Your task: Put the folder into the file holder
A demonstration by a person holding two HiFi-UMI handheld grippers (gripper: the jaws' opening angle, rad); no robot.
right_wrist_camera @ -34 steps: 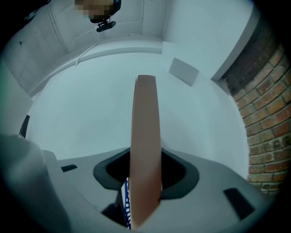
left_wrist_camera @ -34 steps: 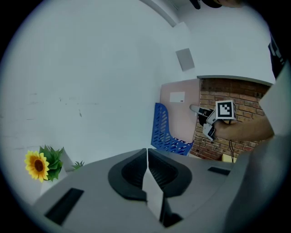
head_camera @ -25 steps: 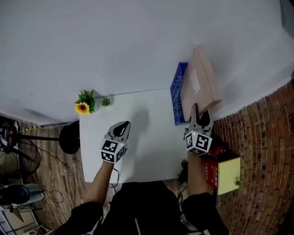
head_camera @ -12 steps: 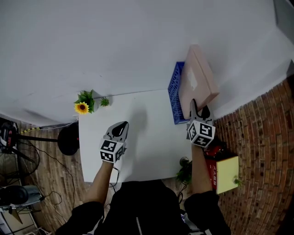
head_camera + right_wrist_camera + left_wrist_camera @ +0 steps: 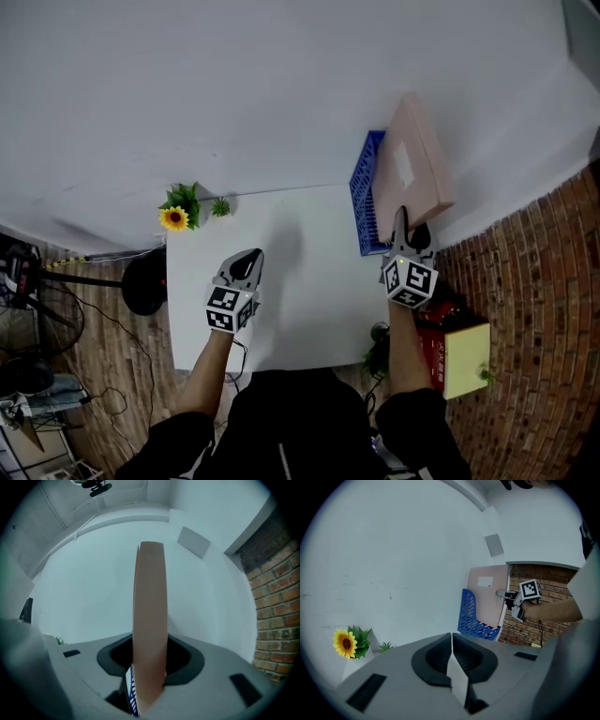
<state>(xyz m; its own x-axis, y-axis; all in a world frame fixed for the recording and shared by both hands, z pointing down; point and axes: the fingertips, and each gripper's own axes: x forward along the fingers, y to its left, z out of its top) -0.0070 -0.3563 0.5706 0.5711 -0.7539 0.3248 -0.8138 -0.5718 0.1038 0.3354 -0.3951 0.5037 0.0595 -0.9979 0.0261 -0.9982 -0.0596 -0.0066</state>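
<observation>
As seen from overhead, wall: a pale, plain surface is met by the far edge of the worktop.
Worktop: a white rectangle is set against the wall, with most of its middle left bare.
Folder: a pink-beige folder is held on edge at the far right corner of the worktop. It is tilted and sits just to the right of the file holder's blue side. Whether its lower edge is seated in the holder cannot be told.
File holder: a blue slotted holder is stood at the far right of the worktop, by the wall.
Right gripper: the jaws are closing, fairly wide apart, with the near edge of the folder clamped between them.
Left gripper: it is held over the left part of the worktop, well apart from the folder. The jaws are pressed together with nothing between them.
Sunflower: it is placed at the far left corner.
Small plant: a green sprig is set just beside the sunflower.
</observation>
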